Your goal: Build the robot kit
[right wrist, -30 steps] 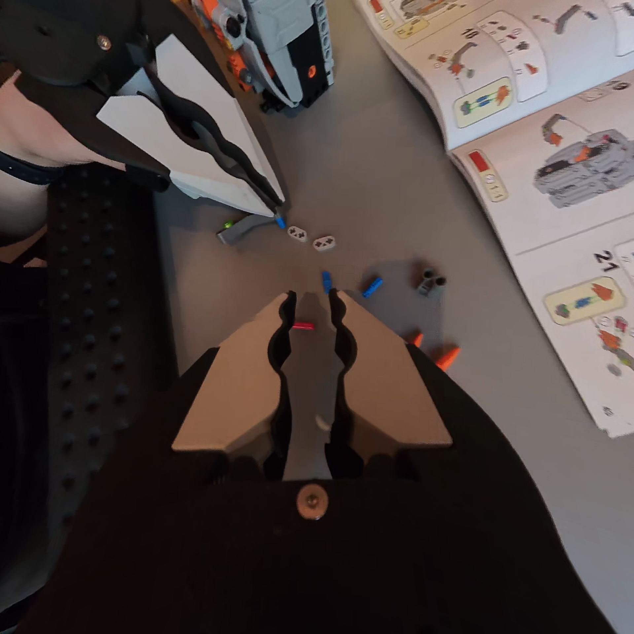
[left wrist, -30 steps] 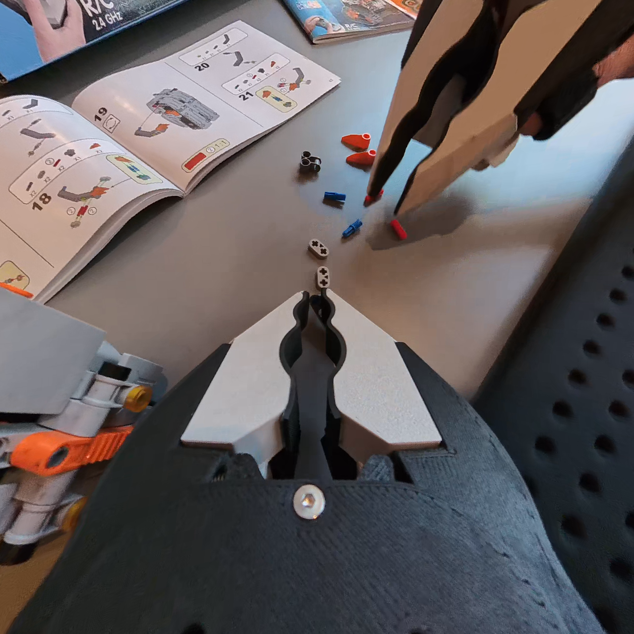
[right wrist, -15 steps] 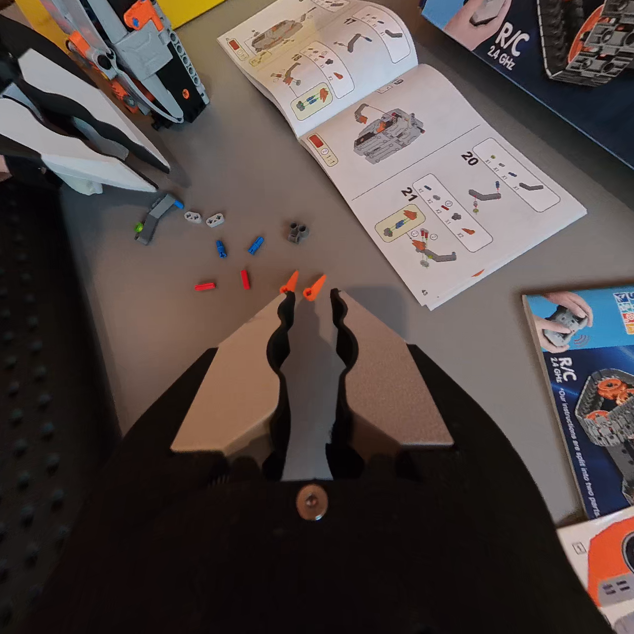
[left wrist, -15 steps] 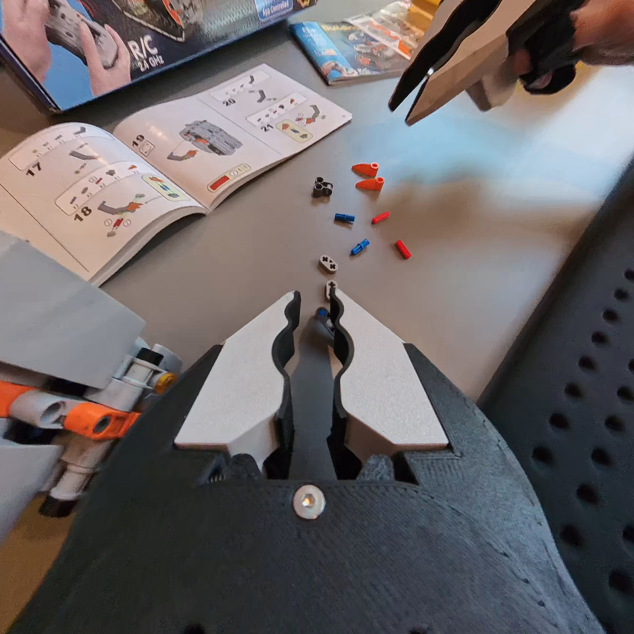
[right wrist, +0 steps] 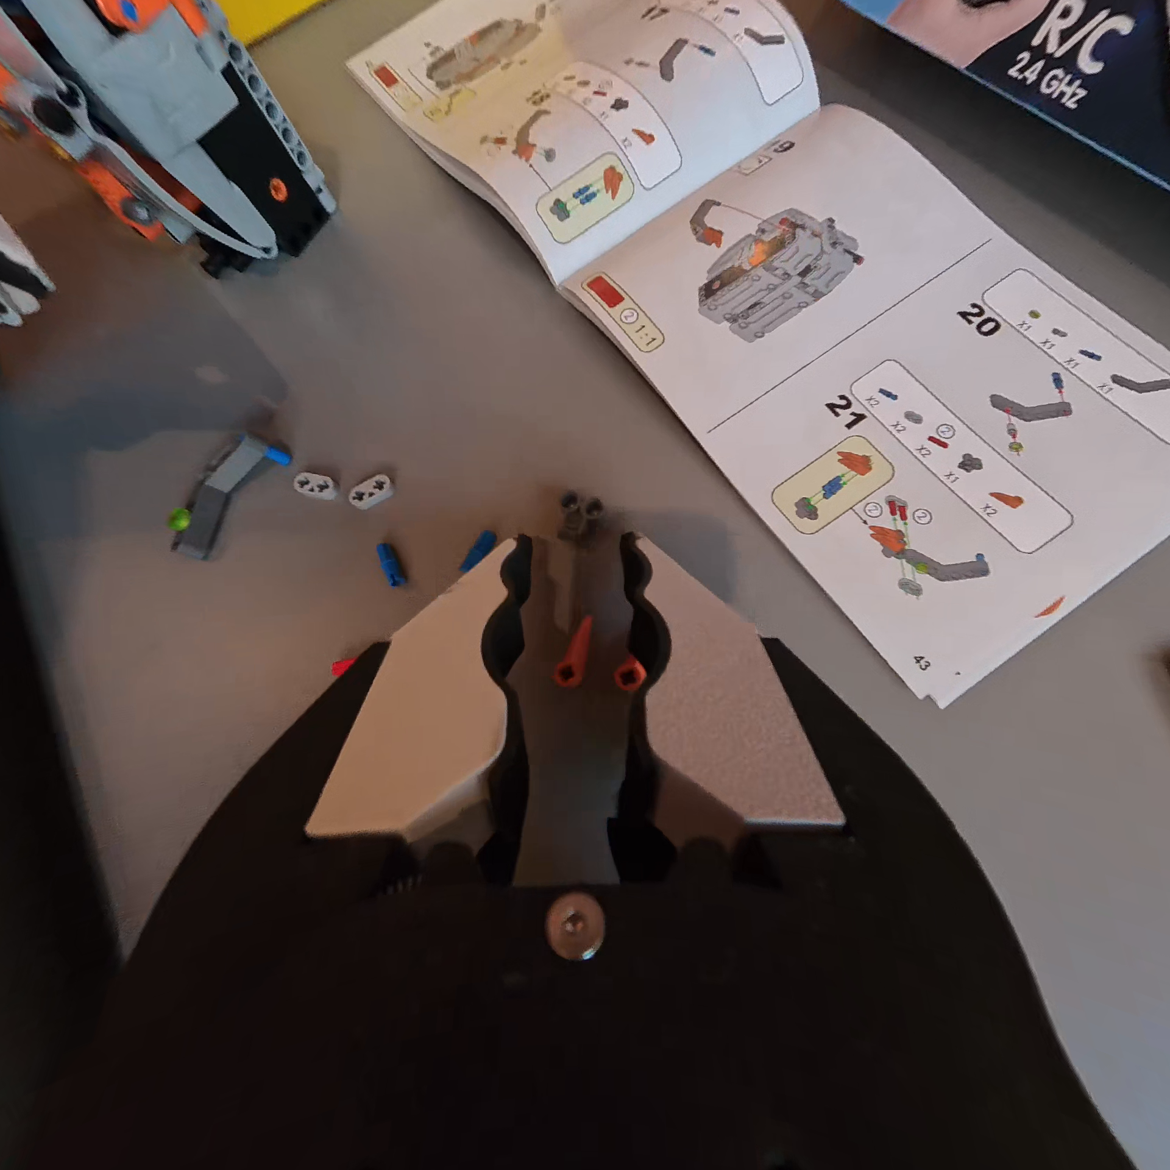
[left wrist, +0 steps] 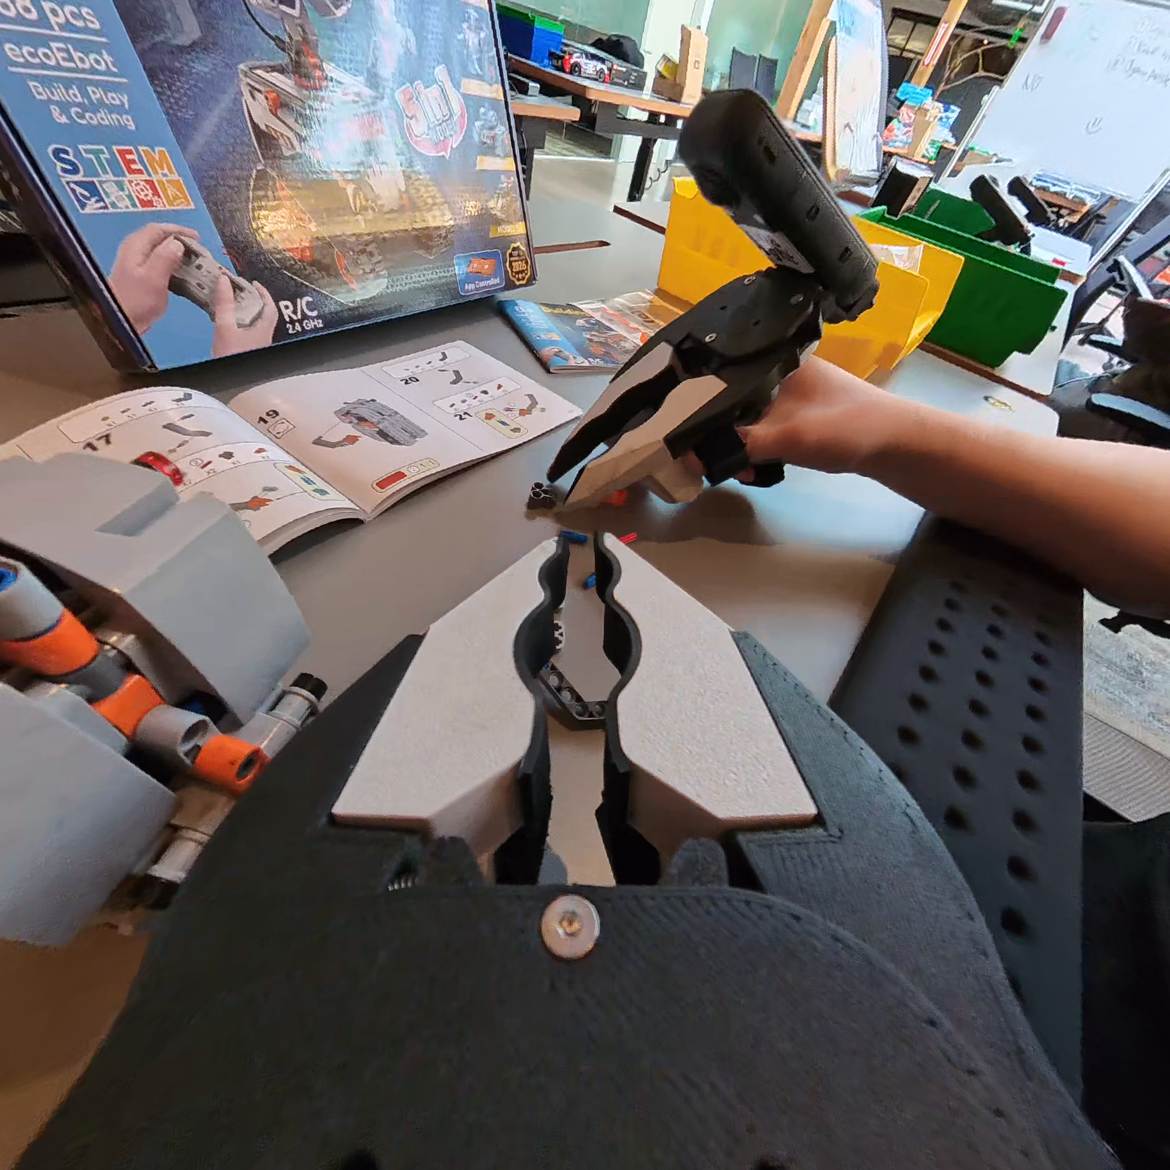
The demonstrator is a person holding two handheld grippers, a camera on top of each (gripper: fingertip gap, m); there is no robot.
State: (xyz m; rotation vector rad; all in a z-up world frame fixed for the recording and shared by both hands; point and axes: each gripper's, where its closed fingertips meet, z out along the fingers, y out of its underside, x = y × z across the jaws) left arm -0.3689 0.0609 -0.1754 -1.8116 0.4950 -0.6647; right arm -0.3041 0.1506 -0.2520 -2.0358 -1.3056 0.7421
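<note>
Here, yellow bin (left wrist: 709, 253), green bin (left wrist: 987, 304): contents hidden.

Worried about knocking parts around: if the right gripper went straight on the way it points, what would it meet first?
Probably the small dark grey connector, just past the open right gripper tips; depth is unclear.

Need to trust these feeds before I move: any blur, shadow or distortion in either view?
Left wrist view: sharp, bright, wide-angle bending of the box. Right wrist view: dimmer, soft blur on the grey model, right gripper shadowing the dark connector.
</note>
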